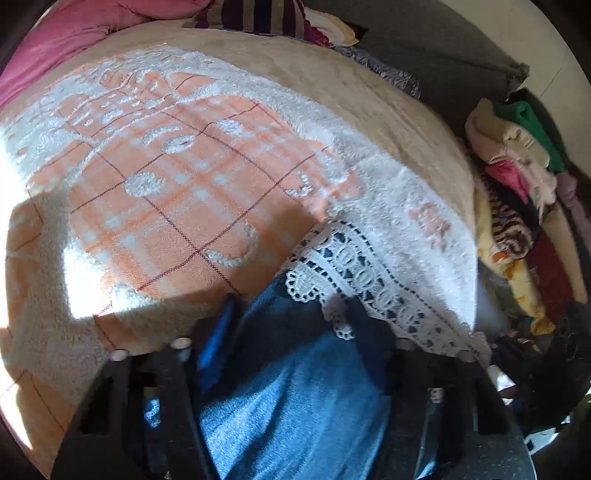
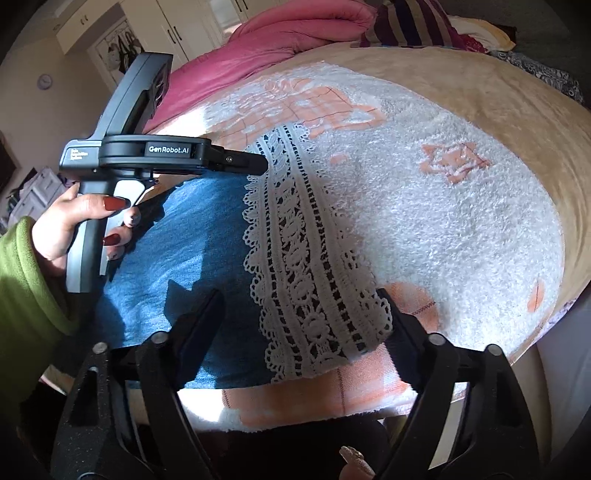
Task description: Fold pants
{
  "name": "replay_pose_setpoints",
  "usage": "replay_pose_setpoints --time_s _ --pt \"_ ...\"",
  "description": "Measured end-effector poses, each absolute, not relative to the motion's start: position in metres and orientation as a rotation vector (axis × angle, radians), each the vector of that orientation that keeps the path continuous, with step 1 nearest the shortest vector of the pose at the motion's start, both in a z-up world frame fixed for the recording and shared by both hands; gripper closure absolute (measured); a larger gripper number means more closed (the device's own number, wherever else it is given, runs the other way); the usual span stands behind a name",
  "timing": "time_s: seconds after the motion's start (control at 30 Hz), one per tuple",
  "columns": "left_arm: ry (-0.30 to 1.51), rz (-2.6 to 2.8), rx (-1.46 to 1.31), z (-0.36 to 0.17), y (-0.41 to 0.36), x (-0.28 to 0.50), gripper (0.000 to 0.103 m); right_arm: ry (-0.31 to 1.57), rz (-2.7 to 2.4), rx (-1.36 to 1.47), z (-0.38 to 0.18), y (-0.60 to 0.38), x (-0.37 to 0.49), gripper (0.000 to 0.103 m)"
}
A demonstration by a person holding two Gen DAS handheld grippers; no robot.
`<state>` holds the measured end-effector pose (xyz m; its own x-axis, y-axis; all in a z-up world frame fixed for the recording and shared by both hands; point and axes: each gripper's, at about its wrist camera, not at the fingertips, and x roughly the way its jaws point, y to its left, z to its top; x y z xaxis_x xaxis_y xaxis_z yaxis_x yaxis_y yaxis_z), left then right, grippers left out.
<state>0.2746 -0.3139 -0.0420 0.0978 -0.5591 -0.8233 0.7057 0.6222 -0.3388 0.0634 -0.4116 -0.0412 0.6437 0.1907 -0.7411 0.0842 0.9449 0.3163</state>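
Blue denim pants [image 2: 184, 266] with a white lace hem [image 2: 306, 280] lie on a white and orange bedspread [image 2: 443, 229]. In the left wrist view the denim [image 1: 295, 398] fills the gap between my left gripper's [image 1: 291, 306] fingers, and the lace [image 1: 369, 273] lies across the right finger. My left gripper also shows in the right wrist view [image 2: 258, 162], its tip at the lace's far end. My right gripper [image 2: 299, 295] is open, its fingers either side of the lace and denim near the bed's front edge.
A pink duvet [image 2: 280, 40] and striped pillow [image 2: 410, 22] lie at the head of the bed. A pile of mixed clothes [image 1: 517, 177] sits to the right of the bed. White wardrobes [image 2: 166, 26] stand at the far left.
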Motion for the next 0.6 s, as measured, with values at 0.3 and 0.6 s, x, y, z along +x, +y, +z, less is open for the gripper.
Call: replay_pose_setpoints --time_s 0.3,0.6 --pt "1.167 -0.974 0.048 -0.049 -0.299 0.274 0.086 0.851 0.112 0.344 -0.031 -0.415 0.064 0.085" --pt "1.070 -1.005 -0.081 -0.013 -0.258 0.266 0.090 0.728 0.264 0.305 0.012 -0.378 0.060 0.085"
